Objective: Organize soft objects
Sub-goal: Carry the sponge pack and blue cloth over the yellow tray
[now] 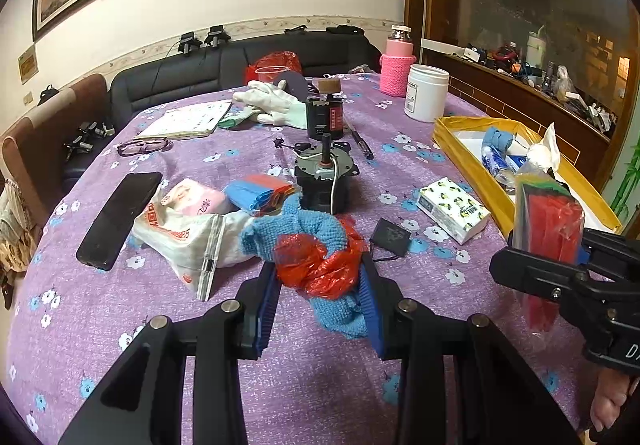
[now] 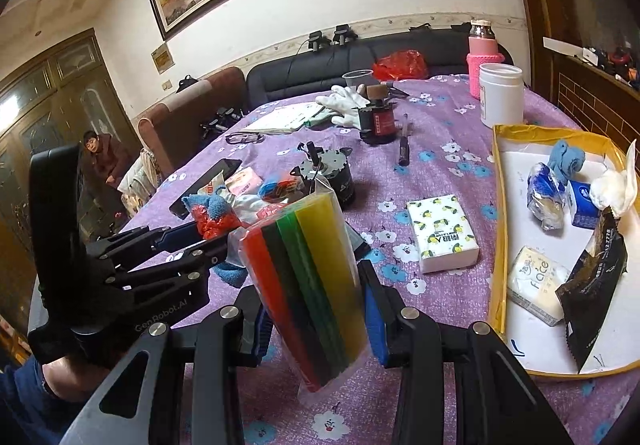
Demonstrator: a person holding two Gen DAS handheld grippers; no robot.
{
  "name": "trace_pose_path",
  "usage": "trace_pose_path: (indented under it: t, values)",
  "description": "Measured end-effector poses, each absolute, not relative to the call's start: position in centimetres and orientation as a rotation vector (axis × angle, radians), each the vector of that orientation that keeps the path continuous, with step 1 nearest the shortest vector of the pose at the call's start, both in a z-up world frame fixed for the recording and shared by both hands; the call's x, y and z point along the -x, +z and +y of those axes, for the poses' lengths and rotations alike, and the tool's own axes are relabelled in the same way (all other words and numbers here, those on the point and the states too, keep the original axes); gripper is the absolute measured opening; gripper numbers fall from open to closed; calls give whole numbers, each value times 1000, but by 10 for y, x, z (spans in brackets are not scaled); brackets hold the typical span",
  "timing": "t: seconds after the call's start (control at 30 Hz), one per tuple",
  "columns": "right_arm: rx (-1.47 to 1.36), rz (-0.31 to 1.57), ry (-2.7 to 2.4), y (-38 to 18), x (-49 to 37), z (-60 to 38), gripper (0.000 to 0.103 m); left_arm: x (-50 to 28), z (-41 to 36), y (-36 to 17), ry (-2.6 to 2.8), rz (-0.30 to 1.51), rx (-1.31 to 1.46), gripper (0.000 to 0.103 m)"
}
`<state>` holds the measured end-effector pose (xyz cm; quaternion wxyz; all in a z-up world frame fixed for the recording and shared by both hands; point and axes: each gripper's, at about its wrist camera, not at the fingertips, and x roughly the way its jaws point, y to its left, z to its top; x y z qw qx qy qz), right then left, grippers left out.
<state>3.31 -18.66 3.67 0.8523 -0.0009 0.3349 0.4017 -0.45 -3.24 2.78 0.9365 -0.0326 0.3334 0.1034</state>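
Observation:
My left gripper point(image 1: 320, 285) is shut on a bundle of blue towel point(image 1: 296, 229) and red plastic bag point(image 1: 320, 265), held just above the purple tablecloth. My right gripper point(image 2: 316, 301) is shut on a clear pack of red, green and yellow cloths point(image 2: 312, 277), upright above the table; it also shows in the left wrist view point(image 1: 548, 229). The yellow-rimmed white tray point(image 2: 500, 213) at the right holds tissue packs, a rolled blue cloth point(image 2: 566, 161) and a black pouch. The left gripper shows in the right wrist view point(image 2: 212, 233).
On the table lie a lemon-print tissue pack point(image 1: 452, 209), a pink tissue pack point(image 1: 196, 199), a white plastic bag point(image 1: 188, 241), folded blue bags point(image 1: 256, 193), a black phone point(image 1: 120, 219), two motors point(image 1: 324, 181), white gloves point(image 1: 272, 101), a notebook, glasses, a white jar point(image 1: 426, 93).

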Motion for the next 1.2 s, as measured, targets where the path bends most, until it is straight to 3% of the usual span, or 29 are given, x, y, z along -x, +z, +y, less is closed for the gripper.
trace_pose_path:
  t: [0.73,1.2]
  values:
    - [-1,689,814,43,-40,-187,42,0,-30,30,199,676,68,36]
    - [-152,654,655,50,-72,-261,42,-38,-107,56,17,660,-2,36]
